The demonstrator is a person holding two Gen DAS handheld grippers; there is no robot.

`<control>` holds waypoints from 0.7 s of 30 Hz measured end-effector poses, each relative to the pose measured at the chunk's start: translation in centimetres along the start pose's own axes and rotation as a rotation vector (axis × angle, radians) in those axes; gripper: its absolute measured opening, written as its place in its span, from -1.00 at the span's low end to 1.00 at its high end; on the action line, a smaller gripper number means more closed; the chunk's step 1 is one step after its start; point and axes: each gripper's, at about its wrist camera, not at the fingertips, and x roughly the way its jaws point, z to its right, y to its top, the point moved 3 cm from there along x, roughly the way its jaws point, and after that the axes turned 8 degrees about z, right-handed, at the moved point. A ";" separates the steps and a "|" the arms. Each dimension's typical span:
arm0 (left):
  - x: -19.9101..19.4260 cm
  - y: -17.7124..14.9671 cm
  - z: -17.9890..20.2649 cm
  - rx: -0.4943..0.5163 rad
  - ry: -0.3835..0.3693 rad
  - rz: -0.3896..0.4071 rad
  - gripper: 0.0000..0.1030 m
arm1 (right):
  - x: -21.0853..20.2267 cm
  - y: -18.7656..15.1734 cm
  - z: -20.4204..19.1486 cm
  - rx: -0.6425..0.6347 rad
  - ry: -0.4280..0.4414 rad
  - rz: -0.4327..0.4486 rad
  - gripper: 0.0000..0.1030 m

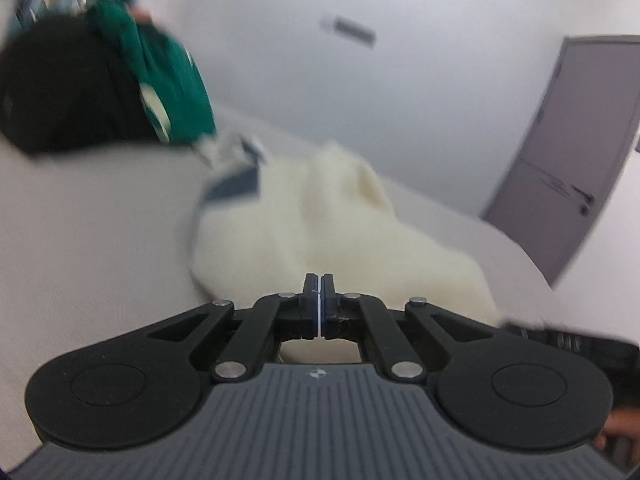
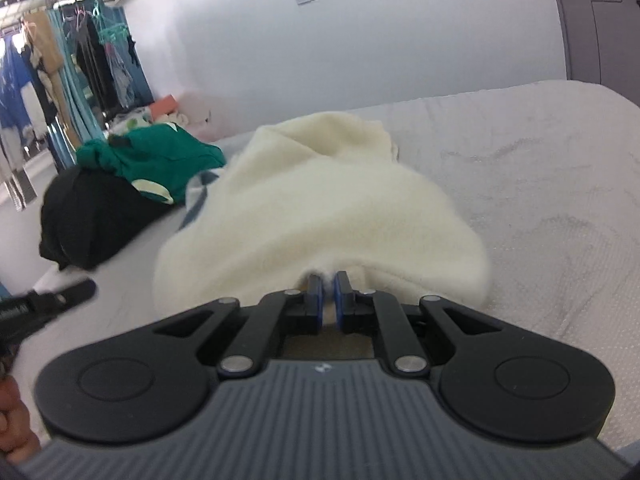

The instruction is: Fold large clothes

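A cream fleece garment (image 1: 320, 208) (image 2: 320, 200) lies bunched on the pale bed cover (image 2: 540, 180). My right gripper (image 2: 329, 278) is shut on its near edge, with cream cloth pinched between the blue pads. My left gripper (image 1: 320, 280) is shut, its pads together with only a thin pale line between them. It hovers over the garment's near-left part. In the right wrist view the left gripper's black tip (image 2: 64, 298) sits left of the garment, apart from it. The right gripper's dark body (image 1: 560, 332) shows at the right edge of the left wrist view.
A green garment (image 2: 160, 156) (image 1: 172, 72) rests on a black one (image 2: 88, 216) (image 1: 68, 88) at the bed's far left. A white wall runs behind the bed, with a grey door (image 1: 572, 140) at the right. Hanging clothes (image 2: 80, 60) fill the room's far left. A hand (image 2: 12, 420) shows at the lower left.
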 end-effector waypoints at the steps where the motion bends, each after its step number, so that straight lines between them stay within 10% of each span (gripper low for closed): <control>1: 0.4 -0.7 0.2 0.007 -0.025 -0.035 -0.97 | 0.1 0.0 -0.2 -0.003 0.005 0.003 -0.80; 6: 1.9 -3.6 2.2 0.122 -0.094 -0.116 -0.88 | -0.5 -0.2 -0.3 0.014 0.052 0.034 -0.81; 10: 3.3 -5.5 4.8 0.229 -0.144 -0.145 0.14 | -1.0 0.2 -0.1 0.036 0.089 0.062 -0.81; 17: 5.7 -7.2 7.1 0.446 -0.037 -0.025 0.32 | -0.9 0.3 0.3 0.074 0.129 0.065 -0.81; 21: 7.2 -6.7 5.4 0.377 0.068 0.020 0.32 | -0.4 0.2 0.2 0.065 0.144 0.060 -0.82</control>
